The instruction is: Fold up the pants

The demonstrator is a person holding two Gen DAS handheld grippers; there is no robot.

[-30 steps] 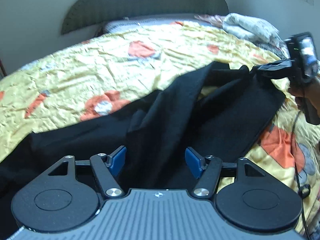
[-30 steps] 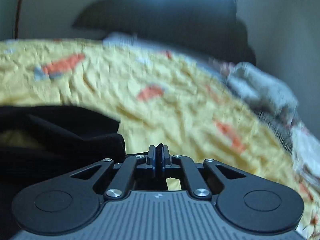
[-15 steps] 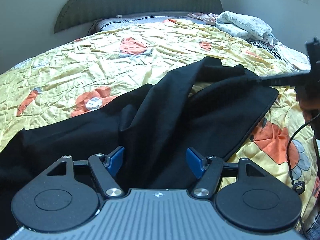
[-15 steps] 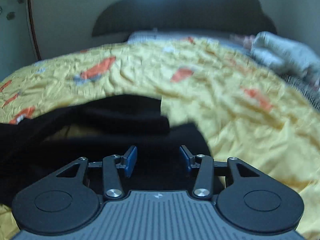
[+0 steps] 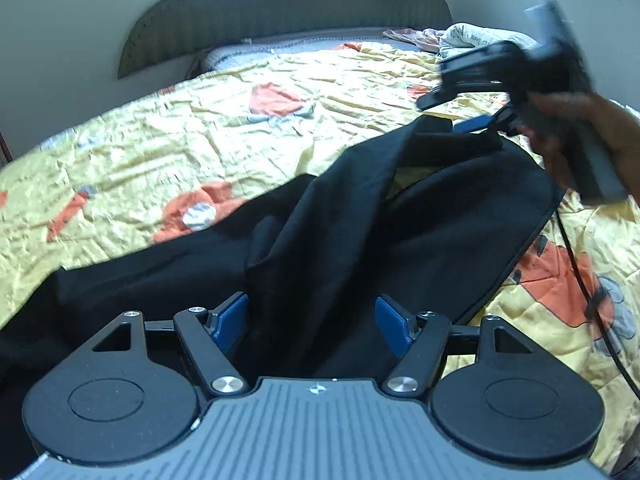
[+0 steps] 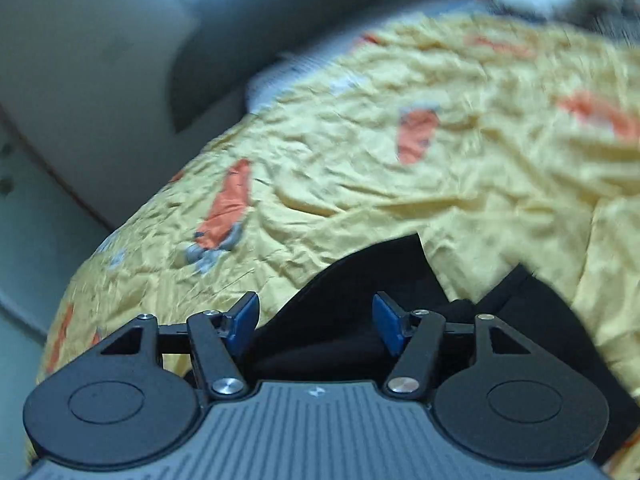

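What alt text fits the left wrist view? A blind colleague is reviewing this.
Black pants lie rumpled on a yellow floral quilt, between the open left gripper. At upper right, a hand holds the open right gripper over the pants' far edge.

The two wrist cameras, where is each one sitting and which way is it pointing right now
Left wrist: on the left gripper, looking along its open blue fingers over the black pants toward the headboard; the right gripper and the hand holding it show at upper right.
Right wrist: on the right gripper, tilted, blurred, looking over the pants' edge; only its own open fingers show.
Shared: pants, yellow flowered quilt, headboard.
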